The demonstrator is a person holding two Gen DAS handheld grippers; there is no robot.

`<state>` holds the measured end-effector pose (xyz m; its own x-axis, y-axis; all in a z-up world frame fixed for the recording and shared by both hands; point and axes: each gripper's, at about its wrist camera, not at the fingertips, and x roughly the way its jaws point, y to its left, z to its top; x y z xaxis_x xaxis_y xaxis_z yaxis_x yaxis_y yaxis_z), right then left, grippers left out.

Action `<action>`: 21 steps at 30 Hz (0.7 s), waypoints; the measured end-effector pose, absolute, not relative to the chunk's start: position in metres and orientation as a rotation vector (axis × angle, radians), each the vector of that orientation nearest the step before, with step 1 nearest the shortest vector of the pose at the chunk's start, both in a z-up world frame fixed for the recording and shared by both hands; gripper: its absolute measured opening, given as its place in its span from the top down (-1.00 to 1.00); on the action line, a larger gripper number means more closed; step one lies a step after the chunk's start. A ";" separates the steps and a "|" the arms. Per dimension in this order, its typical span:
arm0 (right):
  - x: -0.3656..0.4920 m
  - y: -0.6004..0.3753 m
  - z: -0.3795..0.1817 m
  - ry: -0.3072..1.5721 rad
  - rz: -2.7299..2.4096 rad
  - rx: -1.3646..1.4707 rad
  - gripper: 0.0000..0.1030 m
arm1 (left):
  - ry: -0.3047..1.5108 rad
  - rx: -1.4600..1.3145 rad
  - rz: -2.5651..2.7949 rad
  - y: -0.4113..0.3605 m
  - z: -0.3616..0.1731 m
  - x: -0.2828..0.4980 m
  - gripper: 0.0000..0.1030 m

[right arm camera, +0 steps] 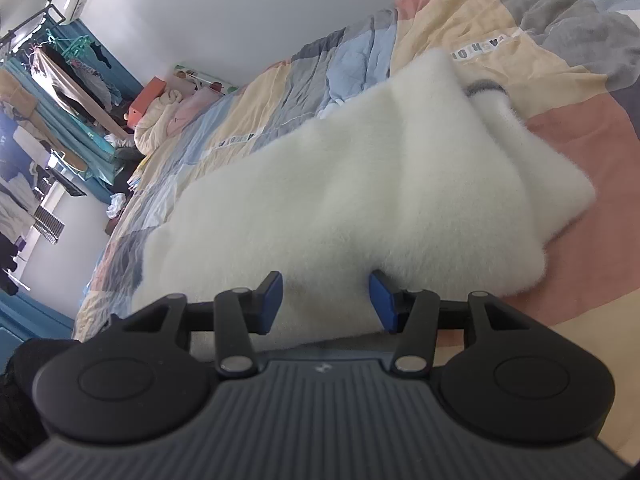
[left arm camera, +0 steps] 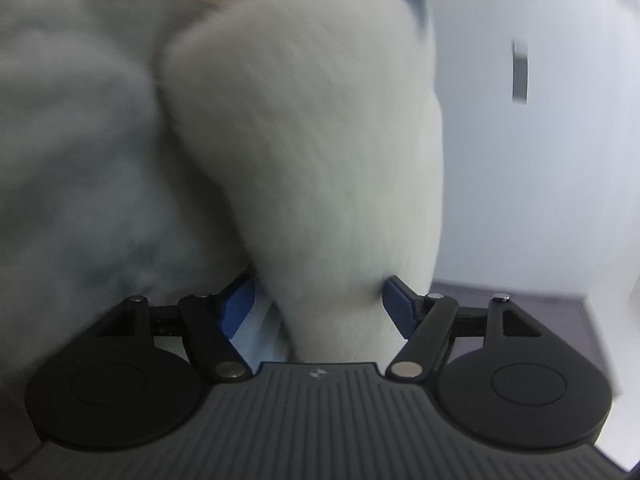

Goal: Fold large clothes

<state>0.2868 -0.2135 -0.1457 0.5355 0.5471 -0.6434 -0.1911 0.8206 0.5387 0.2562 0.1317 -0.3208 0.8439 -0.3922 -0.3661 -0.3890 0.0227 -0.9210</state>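
Observation:
A white fluffy fleece garment (right arm camera: 360,184) lies folded on a patchwork quilt (right arm camera: 580,128); a grey cuff (right arm camera: 486,88) peeks out at its far end. My right gripper (right arm camera: 326,300) sits at the garment's near edge. Fleece fills the gap between its blue pads (right arm camera: 384,300) and dents at the right one. In the blurred left wrist view a fold of the same garment (left arm camera: 304,140) rises from between the jaws of my left gripper (left arm camera: 318,308). The left pad (left arm camera: 236,308) stands off the fleece with a gap showing; the right pad is at the fabric's edge.
Grey fabric (left arm camera: 72,160) fills the left side of the left wrist view, and a pale wall (left arm camera: 540,160) the right. Past the bed's far end are a heap of clothes (right arm camera: 164,116), a hanging rack (right arm camera: 60,60) and floor clutter.

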 end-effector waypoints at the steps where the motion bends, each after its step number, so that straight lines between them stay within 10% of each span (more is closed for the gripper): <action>1: 0.287 -0.214 -0.146 0.907 0.457 0.442 -0.02 | 0.611 -1.609 0.008 0.135 -0.322 0.254 -0.45; 21: 0.283 -0.197 -0.155 1.026 0.639 0.594 -0.26 | 0.599 -1.499 0.083 0.152 -0.314 0.280 -0.42</action>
<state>0.2835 -0.1967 -0.1550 0.3738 0.7240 -0.5798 -0.2013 0.6735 0.7112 0.2798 0.1522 -0.3141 0.8538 -0.3077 -0.4199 -0.4107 0.0975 -0.9065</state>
